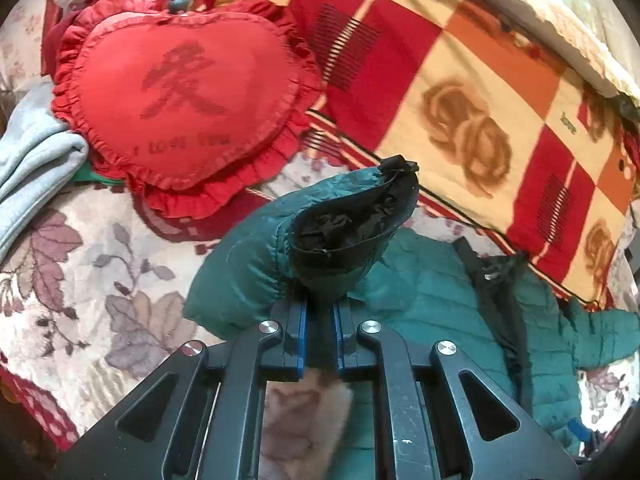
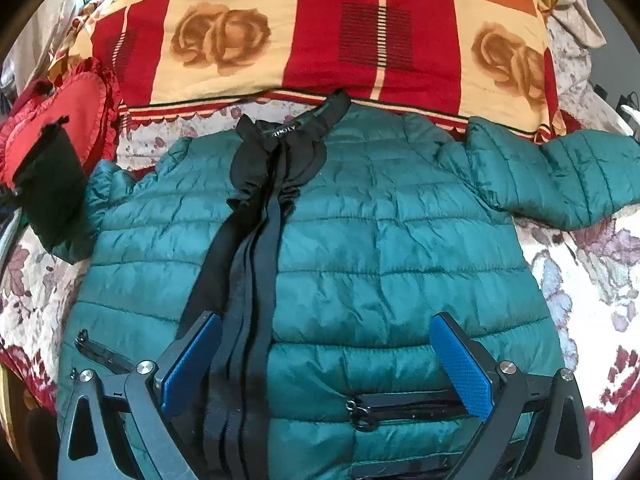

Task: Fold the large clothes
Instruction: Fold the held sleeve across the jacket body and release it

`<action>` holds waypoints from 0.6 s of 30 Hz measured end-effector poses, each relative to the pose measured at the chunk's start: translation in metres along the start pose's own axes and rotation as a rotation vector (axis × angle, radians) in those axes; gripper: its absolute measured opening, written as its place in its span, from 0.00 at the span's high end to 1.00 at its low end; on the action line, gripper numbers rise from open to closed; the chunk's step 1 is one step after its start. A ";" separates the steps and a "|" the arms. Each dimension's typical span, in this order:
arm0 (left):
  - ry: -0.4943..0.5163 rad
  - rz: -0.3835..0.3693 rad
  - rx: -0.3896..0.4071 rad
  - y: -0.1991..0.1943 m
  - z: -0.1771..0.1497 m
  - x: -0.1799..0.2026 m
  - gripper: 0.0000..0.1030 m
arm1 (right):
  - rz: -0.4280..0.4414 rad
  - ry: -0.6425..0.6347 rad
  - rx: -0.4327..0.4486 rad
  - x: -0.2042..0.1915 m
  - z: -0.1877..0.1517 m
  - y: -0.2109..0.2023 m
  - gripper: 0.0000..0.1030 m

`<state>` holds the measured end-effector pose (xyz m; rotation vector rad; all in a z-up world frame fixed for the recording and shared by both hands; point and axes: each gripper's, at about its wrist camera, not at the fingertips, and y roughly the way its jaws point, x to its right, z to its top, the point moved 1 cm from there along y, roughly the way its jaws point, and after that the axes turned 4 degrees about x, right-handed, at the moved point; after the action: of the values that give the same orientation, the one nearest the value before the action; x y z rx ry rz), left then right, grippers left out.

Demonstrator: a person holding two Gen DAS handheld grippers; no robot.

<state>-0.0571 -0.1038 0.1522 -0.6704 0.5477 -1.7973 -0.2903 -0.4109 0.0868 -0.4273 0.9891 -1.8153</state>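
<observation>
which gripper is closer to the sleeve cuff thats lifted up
Left. The left gripper is shut on that sleeve just below its cuff. The right gripper hangs open over the jacket front, well away.

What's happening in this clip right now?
A green puffer jacket lies front-up on a floral bedspread, its black collar toward a checked blanket. The left gripper has its jaws shut on one sleeve cuff, held raised beside a red heart pillow. The right gripper hovers open over the jacket's lower front. The other sleeve lies spread out.
</observation>
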 end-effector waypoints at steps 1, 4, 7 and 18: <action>0.004 -0.005 -0.002 -0.001 -0.001 0.005 0.91 | -0.005 -0.003 -0.001 0.001 -0.001 0.001 0.00; 0.037 -0.019 -0.007 -0.004 -0.006 0.023 0.91 | -0.026 -0.006 0.017 0.006 0.004 0.002 0.00; 0.054 -0.035 -0.016 -0.005 -0.009 0.037 0.91 | -0.065 -0.017 0.023 0.013 0.012 0.006 0.00; 0.116 -0.099 -0.038 -0.016 -0.021 0.085 0.91 | -0.108 0.033 0.008 0.047 0.027 0.024 0.00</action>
<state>-0.1040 -0.1787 0.1623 -0.6314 0.6379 -1.9319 -0.2798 -0.4687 0.0779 -0.4547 0.9981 -1.9282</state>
